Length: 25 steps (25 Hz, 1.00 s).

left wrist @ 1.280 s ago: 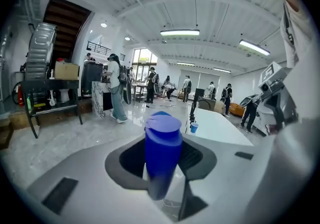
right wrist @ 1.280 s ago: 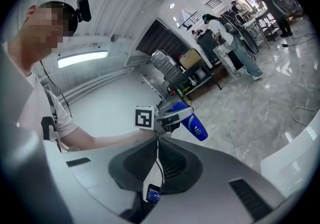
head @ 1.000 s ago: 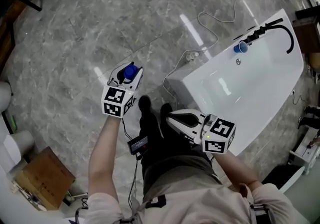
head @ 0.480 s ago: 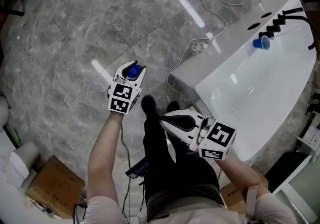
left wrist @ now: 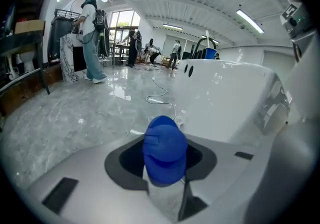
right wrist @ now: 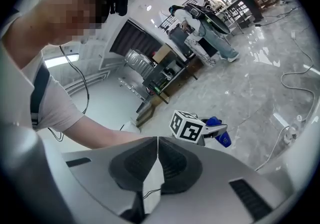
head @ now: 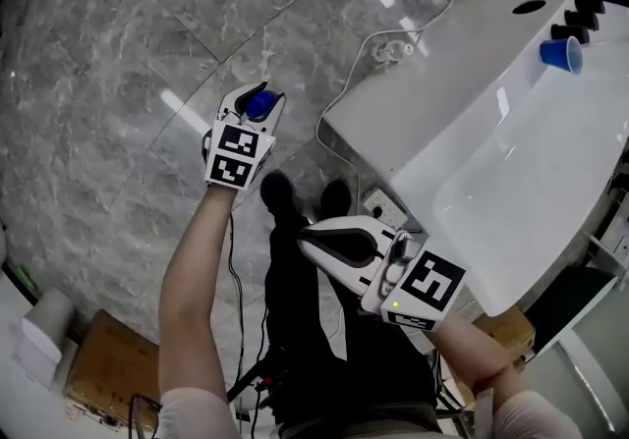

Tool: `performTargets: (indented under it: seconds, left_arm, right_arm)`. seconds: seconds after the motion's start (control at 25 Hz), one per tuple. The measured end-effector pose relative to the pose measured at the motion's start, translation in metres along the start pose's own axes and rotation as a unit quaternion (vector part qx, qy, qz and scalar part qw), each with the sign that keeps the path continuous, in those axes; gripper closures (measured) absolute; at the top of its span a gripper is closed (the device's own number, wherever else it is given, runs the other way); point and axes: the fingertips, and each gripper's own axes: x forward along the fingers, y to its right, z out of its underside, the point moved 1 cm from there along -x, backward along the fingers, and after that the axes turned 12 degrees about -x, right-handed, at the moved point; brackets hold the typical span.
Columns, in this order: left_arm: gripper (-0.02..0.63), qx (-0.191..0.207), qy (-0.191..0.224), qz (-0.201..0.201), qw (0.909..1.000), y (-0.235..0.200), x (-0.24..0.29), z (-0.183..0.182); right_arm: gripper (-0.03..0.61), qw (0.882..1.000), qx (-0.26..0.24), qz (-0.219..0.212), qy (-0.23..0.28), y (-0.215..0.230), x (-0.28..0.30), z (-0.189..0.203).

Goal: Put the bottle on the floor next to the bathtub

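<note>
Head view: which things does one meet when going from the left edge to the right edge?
Cardboard box → left claw, closed on the bottle → right claw, shut and empty → blue cup.

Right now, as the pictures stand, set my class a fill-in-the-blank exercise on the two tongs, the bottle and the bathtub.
1. The left tongs grip a bottle whose cap is ___ in colour.
2. The right tongs are shut and hold ___.
3. The blue cup stands on the white ___.
Missing words: blue; nothing; bathtub.
</note>
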Motion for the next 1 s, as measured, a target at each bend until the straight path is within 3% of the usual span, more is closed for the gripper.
performTargets:
  seconds: [0.64, 1.0]
  left_arm:
    - [0.422, 0.047, -0.018, 0.022, 0.9985, 0.0, 0.144, 0.039]
    - [0.422, 0.08, -0.014, 0.018, 0.9965, -0.012, 0.205, 0.078]
  right_arm:
    - [0.549, 0.998, 0.005, 0.06, 0.013, 0.075, 0.04, 0.064]
    - [0.549, 0.997, -0.052, 0.056, -0.032, 0.091, 0.06, 0.116]
